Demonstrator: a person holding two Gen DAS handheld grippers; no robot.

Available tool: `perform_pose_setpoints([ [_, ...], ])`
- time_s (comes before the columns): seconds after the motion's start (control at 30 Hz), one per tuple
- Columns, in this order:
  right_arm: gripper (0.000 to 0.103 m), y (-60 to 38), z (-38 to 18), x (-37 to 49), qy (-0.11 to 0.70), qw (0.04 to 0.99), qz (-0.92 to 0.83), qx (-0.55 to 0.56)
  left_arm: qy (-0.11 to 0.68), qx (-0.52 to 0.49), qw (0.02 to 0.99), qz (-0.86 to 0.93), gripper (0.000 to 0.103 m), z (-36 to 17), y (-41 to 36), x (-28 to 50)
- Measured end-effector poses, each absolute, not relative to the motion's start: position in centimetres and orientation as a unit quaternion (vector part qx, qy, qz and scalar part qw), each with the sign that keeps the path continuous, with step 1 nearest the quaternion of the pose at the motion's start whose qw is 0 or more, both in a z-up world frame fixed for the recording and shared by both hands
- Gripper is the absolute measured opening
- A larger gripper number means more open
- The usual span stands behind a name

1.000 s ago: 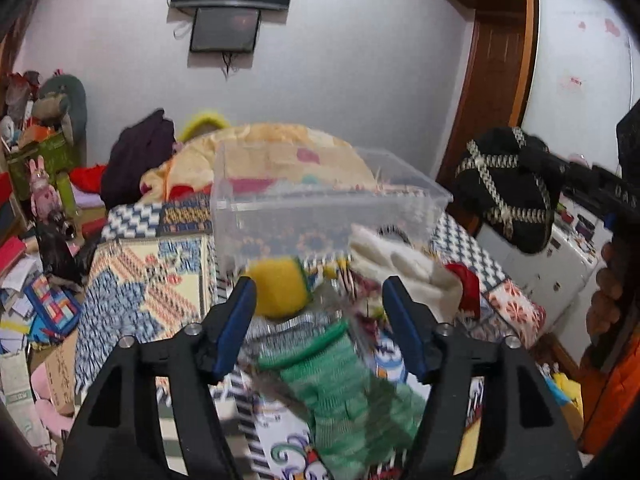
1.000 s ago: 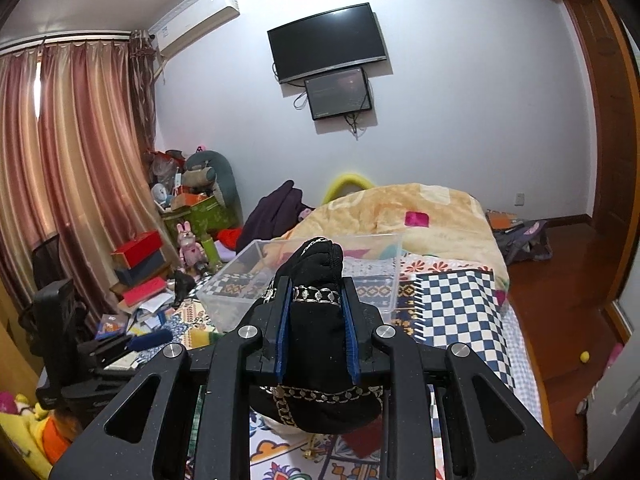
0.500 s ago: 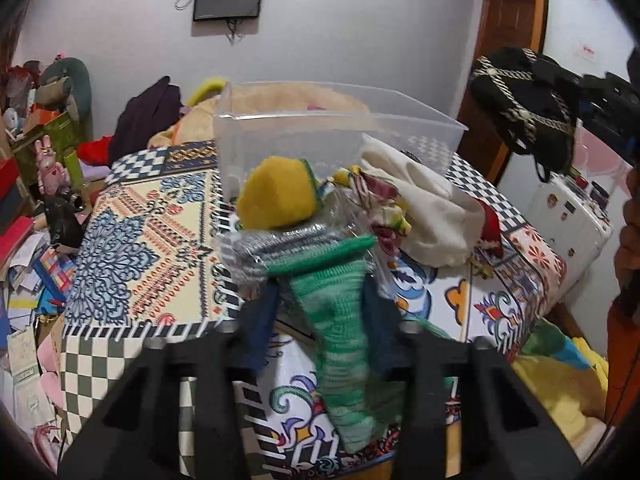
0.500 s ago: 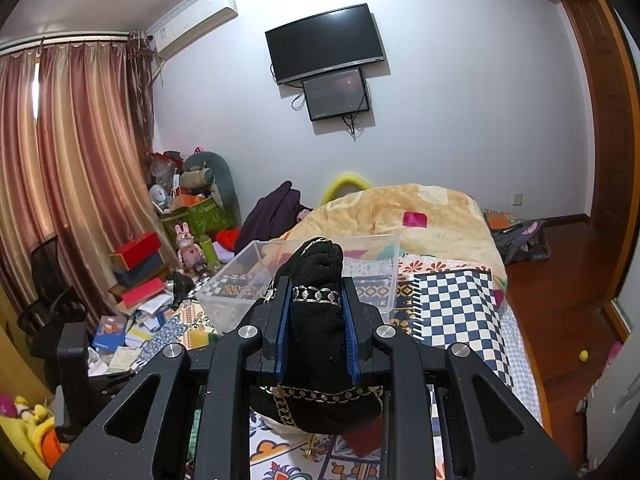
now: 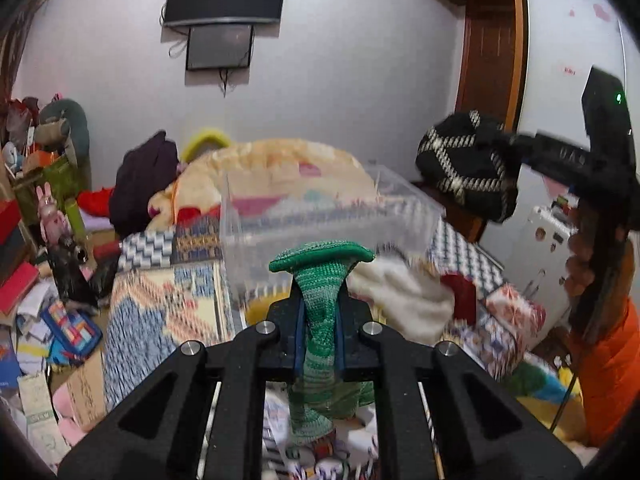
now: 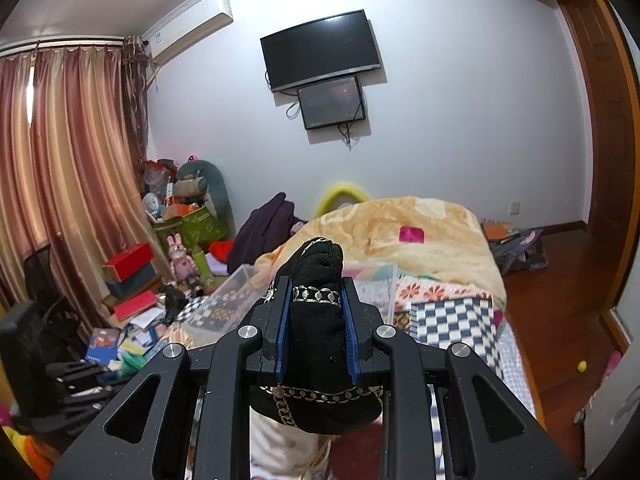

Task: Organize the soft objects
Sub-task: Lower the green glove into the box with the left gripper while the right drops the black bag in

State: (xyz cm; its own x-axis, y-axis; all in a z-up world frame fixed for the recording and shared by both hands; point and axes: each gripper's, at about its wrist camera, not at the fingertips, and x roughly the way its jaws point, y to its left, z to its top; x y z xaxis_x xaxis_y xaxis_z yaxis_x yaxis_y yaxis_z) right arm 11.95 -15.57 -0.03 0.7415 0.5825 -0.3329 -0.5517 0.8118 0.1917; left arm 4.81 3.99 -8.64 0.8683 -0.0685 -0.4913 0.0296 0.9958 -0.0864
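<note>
Bed (image 5: 160, 312) under a patterned patchwork cover. On it: clear plastic bin (image 5: 320, 224), white cloth (image 5: 404, 300) just beside, peach blanket (image 6: 420, 236) heaped behind, dark garment (image 5: 140, 176) at the far corner.

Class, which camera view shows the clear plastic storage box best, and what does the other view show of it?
The left wrist view is best: the clear plastic storage box stands whole on the patterned bedspread, behind the green knitted sock. The right wrist view shows only parts of it, either side of the black chain-trimmed cloth.
</note>
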Motion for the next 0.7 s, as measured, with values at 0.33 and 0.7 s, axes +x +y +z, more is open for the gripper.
perform_pose_setpoints([
  [0.33,0.021,-13.3,-0.2,14.9,0.196,0.938,0.284,0.025,0.187,-0.023,0.982,0.028,0.011,-5.3,5.3,10.4],
  [0.7,0.021,-11.3,-2.1,18.4,0.236,0.934,0.267,0.005,0.208,-0.047,0.975,0.056,0.011,-6.8,7.5,16.8],
])
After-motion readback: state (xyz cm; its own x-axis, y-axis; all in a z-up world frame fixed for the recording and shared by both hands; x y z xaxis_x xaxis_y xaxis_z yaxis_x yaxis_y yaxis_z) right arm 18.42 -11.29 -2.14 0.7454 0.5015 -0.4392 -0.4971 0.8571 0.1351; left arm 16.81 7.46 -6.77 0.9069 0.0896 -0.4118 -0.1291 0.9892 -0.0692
